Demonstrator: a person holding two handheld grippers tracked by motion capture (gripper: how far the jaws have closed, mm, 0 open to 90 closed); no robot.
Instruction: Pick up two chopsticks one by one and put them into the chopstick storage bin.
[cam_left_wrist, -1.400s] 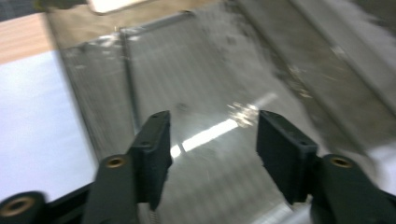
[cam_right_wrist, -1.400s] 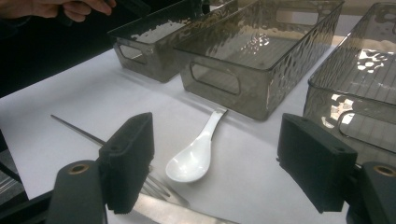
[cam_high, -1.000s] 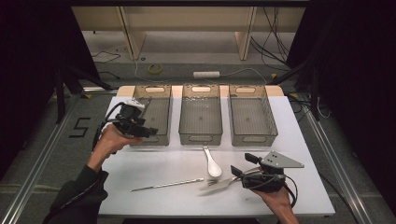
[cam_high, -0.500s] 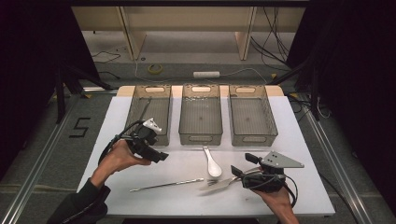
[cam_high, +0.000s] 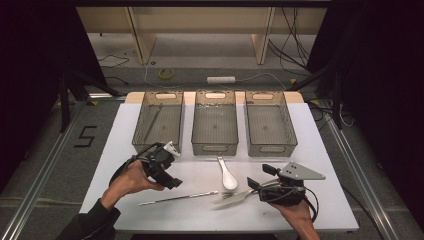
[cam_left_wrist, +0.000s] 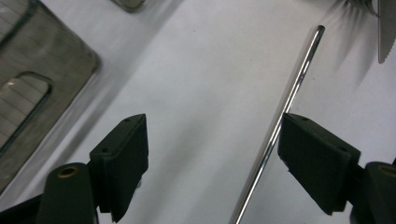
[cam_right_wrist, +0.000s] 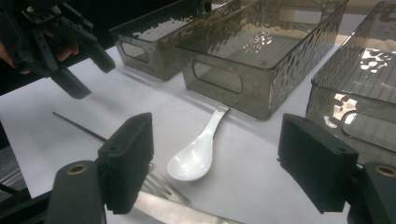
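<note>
Left hand-held gripper (cam_high: 167, 172) hangs released, jaws spread over the metal rod (cam_left_wrist: 285, 107), set to straddle it; rod lies flat near the bench's (cam_high: 120, 145) front edge. Right hand-held gripper (cam_high: 260, 179), also released, hovers by the fork (cam_high: 235, 196), white spoon (cam_high: 227, 175) just beyond.

spoon (cam_high: 228, 175) white | rod (cam_high: 178, 198) silver | fork (cam_high: 235, 196) silver | bins (cam_high: 215, 125) smoky grey | table (cam_high: 310, 150) white

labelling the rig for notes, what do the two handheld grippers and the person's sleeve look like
Both are black. The left gripper has blocky rectangular jaws, a black cable and a small white part on top. The right gripper bears a grey three-cornered plate and a looping black cable. The left sleeve is dark.
</note>
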